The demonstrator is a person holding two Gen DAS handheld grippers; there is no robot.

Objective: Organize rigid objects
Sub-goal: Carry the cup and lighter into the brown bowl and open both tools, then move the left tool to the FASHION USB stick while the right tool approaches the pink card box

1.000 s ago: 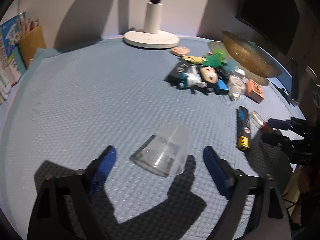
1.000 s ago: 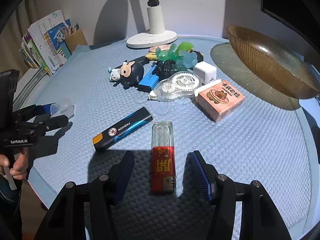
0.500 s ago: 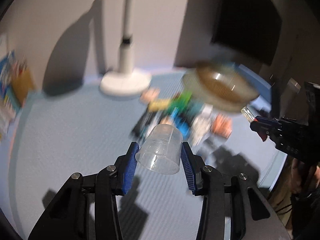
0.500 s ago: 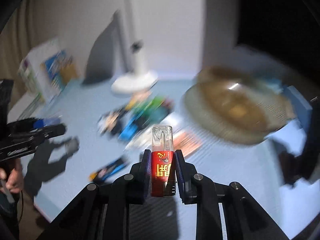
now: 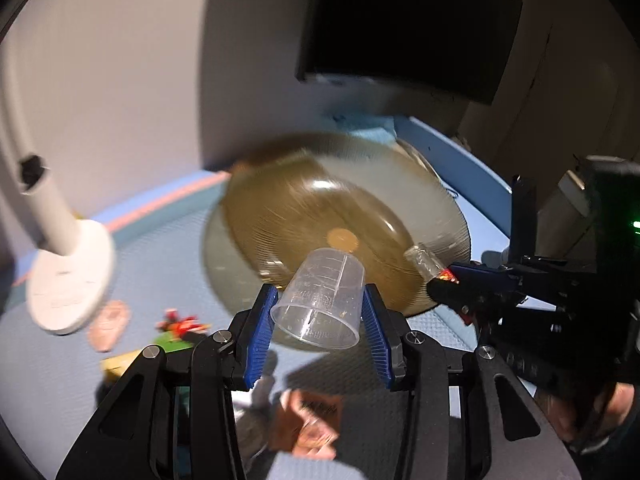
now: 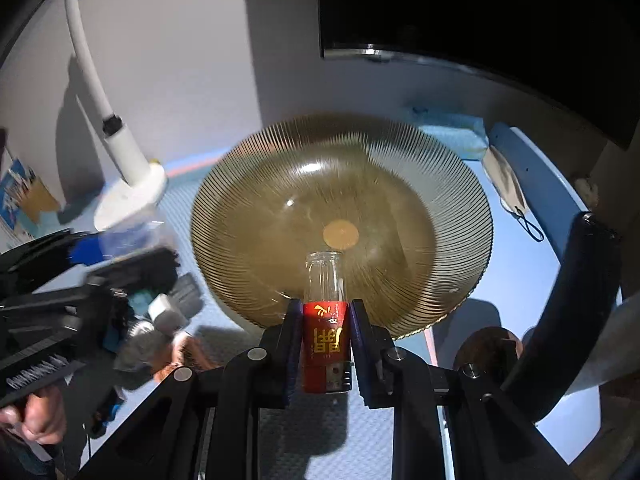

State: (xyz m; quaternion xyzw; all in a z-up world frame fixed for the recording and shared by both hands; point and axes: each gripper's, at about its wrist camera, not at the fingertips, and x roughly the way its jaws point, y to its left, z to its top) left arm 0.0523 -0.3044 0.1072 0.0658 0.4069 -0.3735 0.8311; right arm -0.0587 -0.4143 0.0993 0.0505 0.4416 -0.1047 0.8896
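Landmark: the ribbed amber glass bowl (image 6: 340, 236) stands on the blue desk (image 6: 556, 216), and every place below is given from it.
Left hand-held gripper (image 5: 318, 322): its blue pads are closed against the sides of a clear plastic measuring cup (image 5: 322, 300); the cup is lifted off the desk, tilted with its wide mouth toward the camera and its base pointing at the bowl's near rim.
Right hand-held gripper (image 6: 323, 338): its fingers are clamped on the red labelled body of a lighter (image 6: 325, 316); the lighter's clear end reaches over the bowl's near rim and points toward the round spot in the bowl's middle.
Lighter seen from the left wrist view: its clear tip (image 5: 424, 266) hangs over the right side of the bowl (image 5: 320, 216), just beside the cup.
Desk lamp (image 6: 132, 184): white base and stem, on the desk to the left of the bowl.
Remaining small items (image 6: 168, 312): a blurred heap on the desk to the lower left of the bowl; single pieces cannot be told apart.
Dark screen (image 6: 480, 12): behind the bowl, against the wall.
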